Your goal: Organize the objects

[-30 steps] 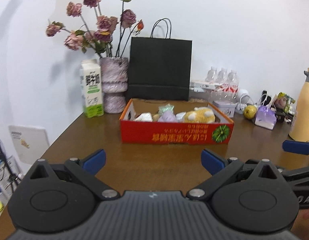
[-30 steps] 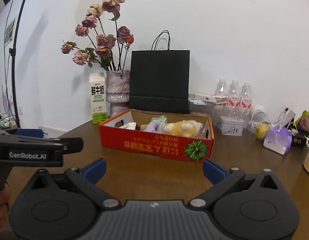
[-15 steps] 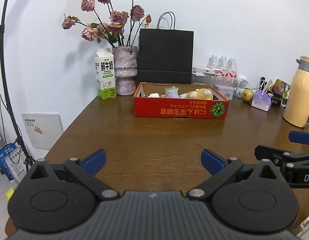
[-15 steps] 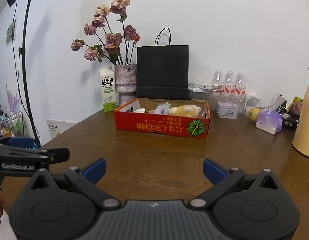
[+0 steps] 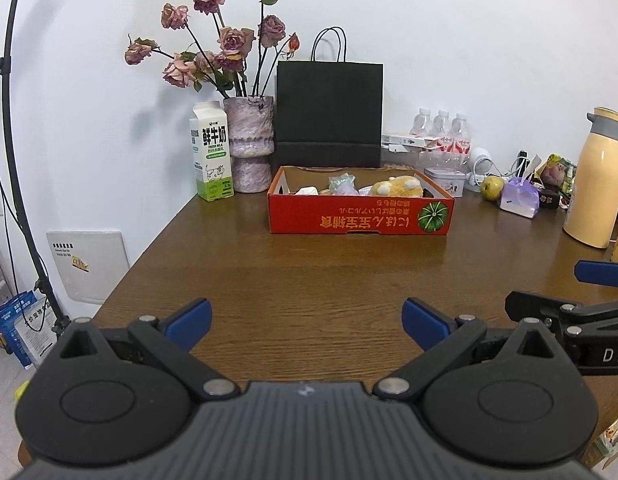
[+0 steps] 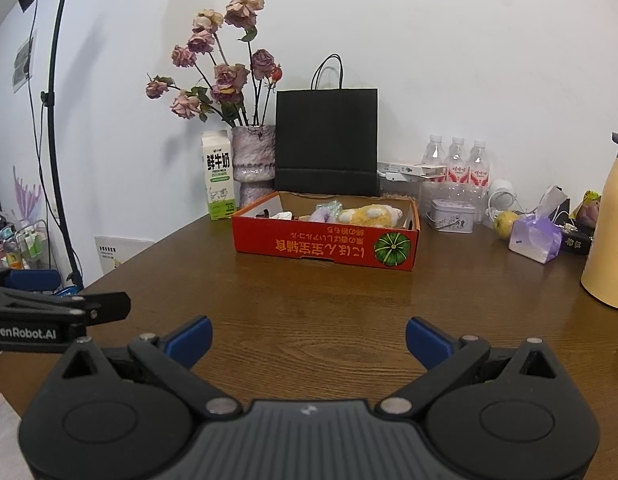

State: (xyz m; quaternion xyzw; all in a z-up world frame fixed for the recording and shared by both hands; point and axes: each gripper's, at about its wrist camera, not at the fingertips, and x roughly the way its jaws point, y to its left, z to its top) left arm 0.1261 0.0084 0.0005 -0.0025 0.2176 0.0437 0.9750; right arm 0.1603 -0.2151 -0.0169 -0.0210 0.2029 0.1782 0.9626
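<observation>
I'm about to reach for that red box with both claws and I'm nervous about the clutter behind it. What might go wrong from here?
1. The red box sits just in front of the black paper bag and near the flower vase; overshooting may tip them.
2. The milk carton stands tall beside the vase and could topple if the left claw swings wide.
3. The yellow plush toy pokes above the box wall and might spill out if the box tilts.

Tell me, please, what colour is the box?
Red box, orange print, green pumpkin; clearest in right wrist view.
</observation>
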